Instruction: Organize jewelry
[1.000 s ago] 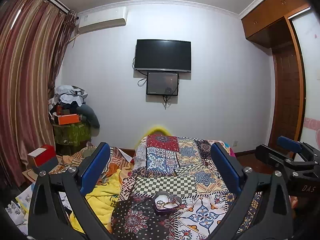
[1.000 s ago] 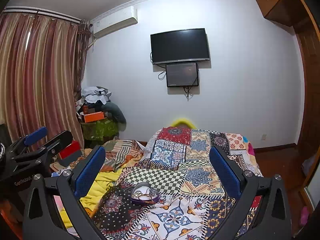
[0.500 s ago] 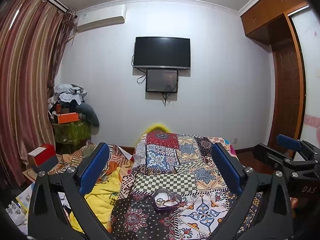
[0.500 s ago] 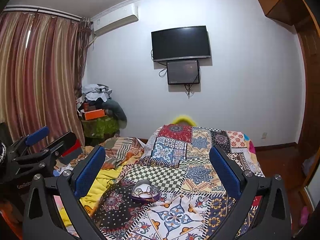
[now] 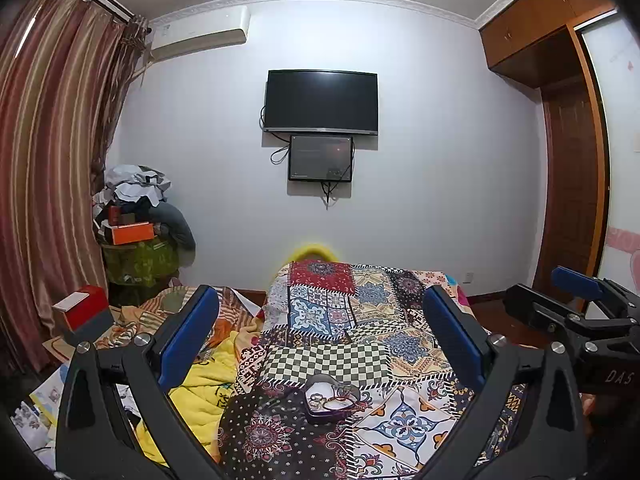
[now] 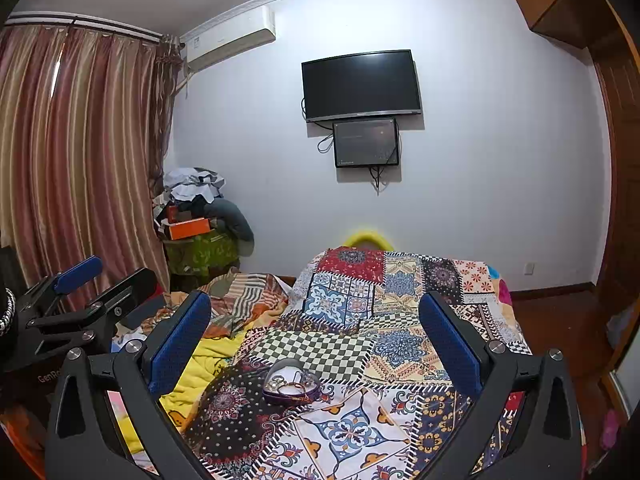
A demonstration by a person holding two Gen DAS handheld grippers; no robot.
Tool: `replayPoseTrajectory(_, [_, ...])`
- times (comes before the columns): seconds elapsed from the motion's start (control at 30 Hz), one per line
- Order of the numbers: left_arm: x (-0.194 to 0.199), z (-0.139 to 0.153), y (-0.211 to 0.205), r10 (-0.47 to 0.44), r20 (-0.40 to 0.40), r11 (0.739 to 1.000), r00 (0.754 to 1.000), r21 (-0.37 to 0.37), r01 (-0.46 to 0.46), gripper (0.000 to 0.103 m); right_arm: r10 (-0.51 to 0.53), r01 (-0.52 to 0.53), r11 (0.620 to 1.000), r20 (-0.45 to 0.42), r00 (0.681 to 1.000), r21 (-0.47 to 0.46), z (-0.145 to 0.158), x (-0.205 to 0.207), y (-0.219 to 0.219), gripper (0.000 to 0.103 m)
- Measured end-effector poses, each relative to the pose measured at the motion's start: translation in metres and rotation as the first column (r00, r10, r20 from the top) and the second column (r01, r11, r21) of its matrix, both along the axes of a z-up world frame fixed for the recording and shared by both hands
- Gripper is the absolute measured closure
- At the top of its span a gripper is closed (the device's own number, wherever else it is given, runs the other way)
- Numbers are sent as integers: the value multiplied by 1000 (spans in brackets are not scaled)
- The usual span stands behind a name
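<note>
Left wrist view first: striped curtains (image 5: 44, 184) hang at the far left, a red box (image 5: 82, 308) below them, then the left gripper (image 5: 320, 332) held above the bed with its blue-padded fingers (image 5: 188, 336) spread wide and holding nothing. Between them, low on the patchwork quilt (image 5: 360, 320), sits a small heart-shaped jewelry box (image 5: 330, 398), open, with rings and a bangle inside. A television (image 5: 321, 102) hangs on the wall beyond. At the right edge the right gripper (image 5: 576, 300) shows; from its own view the right gripper (image 6: 316, 340) is likewise wide apart and empty, the box (image 6: 291, 384) ahead between its fingers.
</note>
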State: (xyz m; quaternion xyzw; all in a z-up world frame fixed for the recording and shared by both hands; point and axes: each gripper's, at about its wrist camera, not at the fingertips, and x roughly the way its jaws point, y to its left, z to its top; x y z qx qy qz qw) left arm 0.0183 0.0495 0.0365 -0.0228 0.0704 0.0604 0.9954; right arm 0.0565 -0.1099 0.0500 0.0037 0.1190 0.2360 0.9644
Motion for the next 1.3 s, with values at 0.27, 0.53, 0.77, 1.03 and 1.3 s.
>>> replayPoseTrajectory(0.27, [1,1,2,-8,-2,1000,1000,-1,8,1,0,0,1000,-6,1000,0,-2,0,-1,0])
replayPoseTrajectory(0.53, [1,-1,3,-20,-7,1000,1000,-7,20,1,0,0,1000,-5,1000,0,-1,0,-1,0])
replayPoseTrajectory(0.77, [0,-1,3,-24,-7,1000,1000,-10,24,1,-1,1,1000,-5,1000,0,-2,1,0,0])
replayPoseTrajectory(1.03, [0,-3,3,-16,-8,1000,1000,-12,15,1,0,0,1000,-7,1000,-4,-1,1,0,0])
replayPoseTrajectory(1.3, [3,-5,2,-24,-16,1000,1000,-18,24,1,-1,0,1000,-11,1000,-9,-2,4,-1,0])
